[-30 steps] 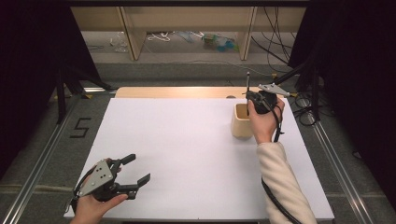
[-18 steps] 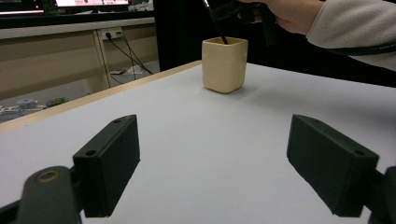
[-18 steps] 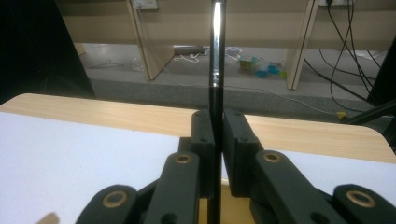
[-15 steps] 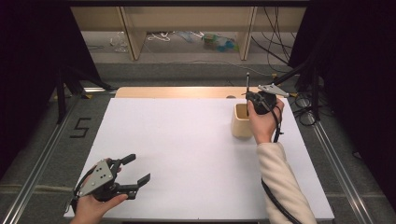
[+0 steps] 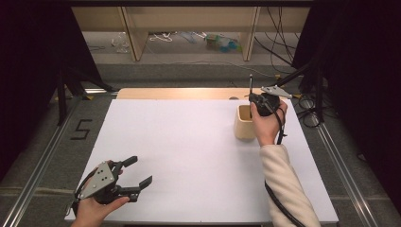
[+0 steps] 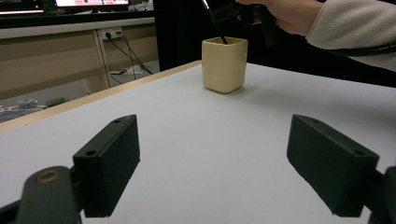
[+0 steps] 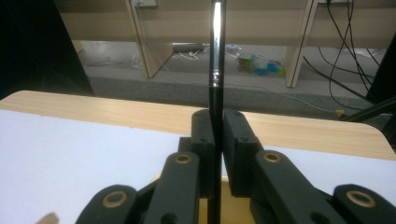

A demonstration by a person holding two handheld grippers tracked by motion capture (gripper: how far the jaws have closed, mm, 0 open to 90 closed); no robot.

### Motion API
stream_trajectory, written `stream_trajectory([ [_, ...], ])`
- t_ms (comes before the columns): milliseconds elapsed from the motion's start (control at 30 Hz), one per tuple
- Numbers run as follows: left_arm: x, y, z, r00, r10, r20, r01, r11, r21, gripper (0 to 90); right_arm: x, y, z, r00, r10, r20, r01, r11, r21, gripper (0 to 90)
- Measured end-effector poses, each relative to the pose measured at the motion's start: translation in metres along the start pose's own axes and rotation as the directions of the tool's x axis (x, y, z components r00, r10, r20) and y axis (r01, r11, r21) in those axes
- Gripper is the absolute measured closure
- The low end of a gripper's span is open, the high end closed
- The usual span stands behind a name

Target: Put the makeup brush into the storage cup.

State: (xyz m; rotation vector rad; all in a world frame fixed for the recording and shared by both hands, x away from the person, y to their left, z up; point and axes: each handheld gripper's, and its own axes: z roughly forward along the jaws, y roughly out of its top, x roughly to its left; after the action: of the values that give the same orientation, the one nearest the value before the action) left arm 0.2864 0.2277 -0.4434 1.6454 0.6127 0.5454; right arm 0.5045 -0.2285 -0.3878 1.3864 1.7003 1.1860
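Observation:
A cream square cup (image 5: 244, 124) stands on the white table top (image 5: 189, 151) at the far right. Just above it, my right gripper (image 5: 254, 99) is shut on a thin black pen (image 5: 250, 81) that stands upright, its lower end inside the cup. In the right gripper view the jaws (image 7: 217, 135) clamp the pen (image 7: 216, 56) between them. My left gripper (image 5: 140, 170) rests open near the front left corner with nothing between its fingers. In the left gripper view its jaws (image 6: 229, 172) face the cup (image 6: 224, 65) and the pen (image 6: 219, 35) far off.
A bare wooden strip (image 5: 179, 93) runs along the table's far edge. Beyond it stand wooden shelf legs (image 5: 130, 33) with cables and small items on the floor. Metal rails (image 5: 42, 156) flank the table, and a cable (image 5: 279, 203) trails from the right sleeve.

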Motion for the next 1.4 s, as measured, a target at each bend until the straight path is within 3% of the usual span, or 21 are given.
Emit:
stream_trajectory([
  [1400,-0.0002,0.0,-0.0002,1.0,-0.001,0.0,0.001,1.0,0.0,17.0,-0.0008,-0.0074,0.0059,0.9999,-0.01,0.01,0.01,1.0,0.028,83.9],
])
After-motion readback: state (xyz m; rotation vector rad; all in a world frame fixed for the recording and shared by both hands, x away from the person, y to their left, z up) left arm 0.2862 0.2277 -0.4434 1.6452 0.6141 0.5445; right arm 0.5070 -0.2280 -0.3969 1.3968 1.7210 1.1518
